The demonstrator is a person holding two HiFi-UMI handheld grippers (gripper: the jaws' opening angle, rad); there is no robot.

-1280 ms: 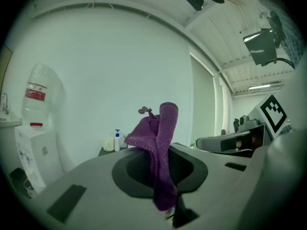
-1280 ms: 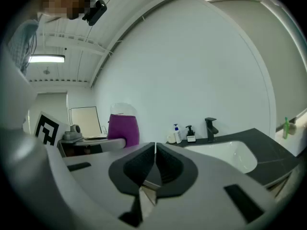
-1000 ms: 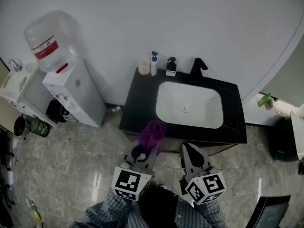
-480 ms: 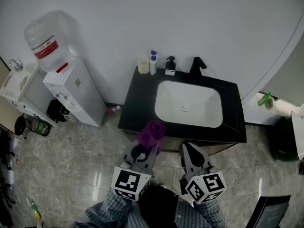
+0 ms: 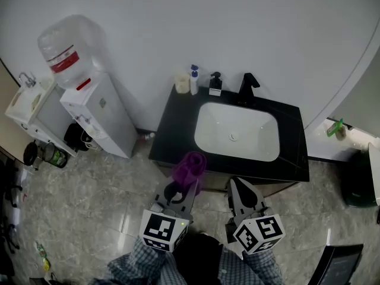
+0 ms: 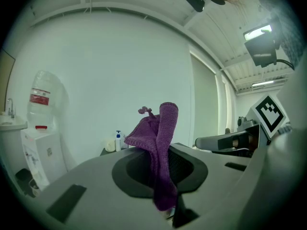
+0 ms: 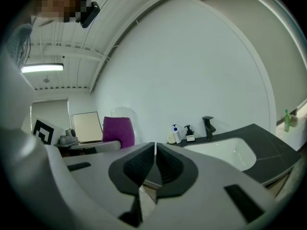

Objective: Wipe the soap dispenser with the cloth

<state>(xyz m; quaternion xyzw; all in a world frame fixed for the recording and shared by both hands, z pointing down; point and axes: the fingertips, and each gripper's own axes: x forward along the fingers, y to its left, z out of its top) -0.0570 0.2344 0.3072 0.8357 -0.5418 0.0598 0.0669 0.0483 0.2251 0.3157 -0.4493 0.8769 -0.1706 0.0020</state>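
Head view, looking down. The surface (image 5: 175, 132) stands against the wall (image 5: 249, 28), with the basin (image 5: 237, 129) sunk into its middle and right part. Along the rear edge, from left to right, stand the cup (image 5: 181, 82), pump bottle (image 5: 193, 80), soap dispenser (image 5: 215, 84) and faucet (image 5: 247, 86). The first three are close together at the rear left corner, and the faucet is directly behind the basin. The water cooler (image 5: 98, 114) stands on the floor (image 5: 89, 195) left of the surface, with a water bottle (image 5: 66, 49) on top. The left gripper (image 5: 184, 186) is before the surface's front left edge, the cloth (image 5: 190, 168) between its jaws. The right gripper (image 5: 240, 186) is just beside it, to the right.
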